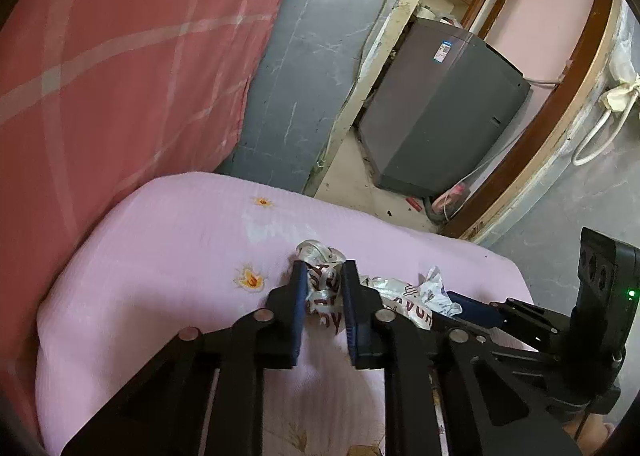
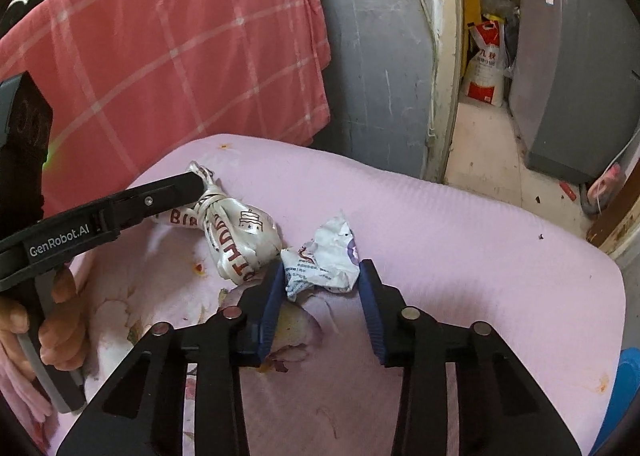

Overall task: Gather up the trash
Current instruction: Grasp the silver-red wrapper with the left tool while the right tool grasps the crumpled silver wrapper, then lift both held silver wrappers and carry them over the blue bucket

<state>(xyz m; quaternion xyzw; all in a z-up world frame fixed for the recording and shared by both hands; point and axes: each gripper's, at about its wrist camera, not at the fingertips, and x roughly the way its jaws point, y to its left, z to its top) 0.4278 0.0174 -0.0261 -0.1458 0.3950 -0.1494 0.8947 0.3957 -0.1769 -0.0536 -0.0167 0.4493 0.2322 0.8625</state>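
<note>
A knotted white plastic bag with red lettering [image 1: 325, 288] lies on the pink quilt [image 1: 168, 256]. My left gripper [image 1: 323, 284] is shut on it, both blue pads pressing its crumpled neck. In the right wrist view the left gripper [image 2: 200, 185] comes in from the left and pinches the bag [image 2: 244, 240] at its knot, with a hand on its handle. A crumpled white printed wrapper [image 2: 324, 256] lies just right of the bag. My right gripper [image 2: 322, 280] has both fingertips against the wrapper's sides. In the left wrist view the right gripper [image 1: 460, 302] reaches the wrapper [image 1: 432, 290] from the right.
A red checked blanket [image 2: 180, 47] hangs behind the quilt [image 2: 460, 256] against a grey wall [image 2: 372, 35]. A doorway at the right opens to a tiled floor with a grey appliance [image 2: 572, 67] and a printed sack [image 2: 486, 63]. Something blue [image 2: 624, 384] sits at the quilt's right edge.
</note>
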